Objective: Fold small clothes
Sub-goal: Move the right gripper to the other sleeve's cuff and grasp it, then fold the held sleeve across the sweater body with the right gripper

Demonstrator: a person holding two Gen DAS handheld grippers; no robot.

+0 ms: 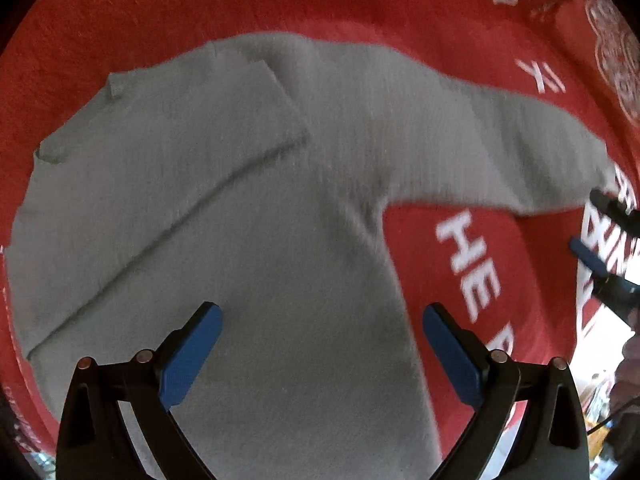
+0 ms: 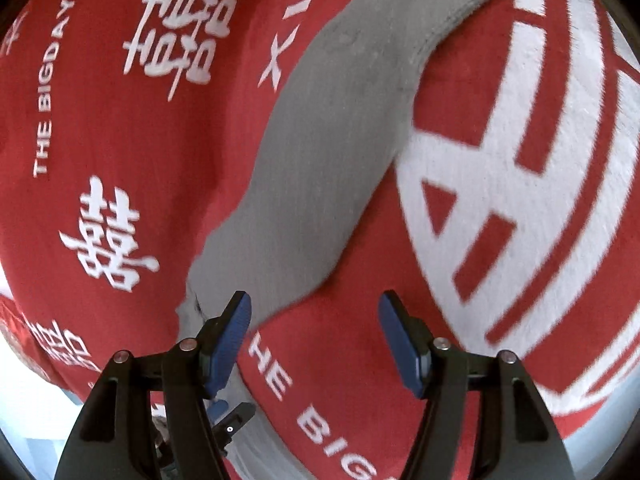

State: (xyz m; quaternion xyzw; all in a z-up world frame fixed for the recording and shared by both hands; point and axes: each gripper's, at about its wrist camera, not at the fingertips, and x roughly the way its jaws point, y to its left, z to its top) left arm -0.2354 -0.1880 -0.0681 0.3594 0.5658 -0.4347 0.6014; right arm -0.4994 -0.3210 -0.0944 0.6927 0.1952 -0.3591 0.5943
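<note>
My left gripper (image 1: 322,354) hangs released over the grey sweater (image 1: 248,208) filling the frame's centre — one sleeve already folded across it at left. My right gripper (image 2: 316,340), jaws apart and empty, hovers above the outstretched sleeve (image 2: 340,120) on the red blanket (image 2: 120,140).

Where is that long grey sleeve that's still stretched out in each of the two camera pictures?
Left wrist view: the outstretched sleeve runs from centre to the right edge.
Right wrist view: the same sleeve runs diagonally, cuff top right.
Shared landmark: the white "XI" lettering on the red cloth beside it.
</note>
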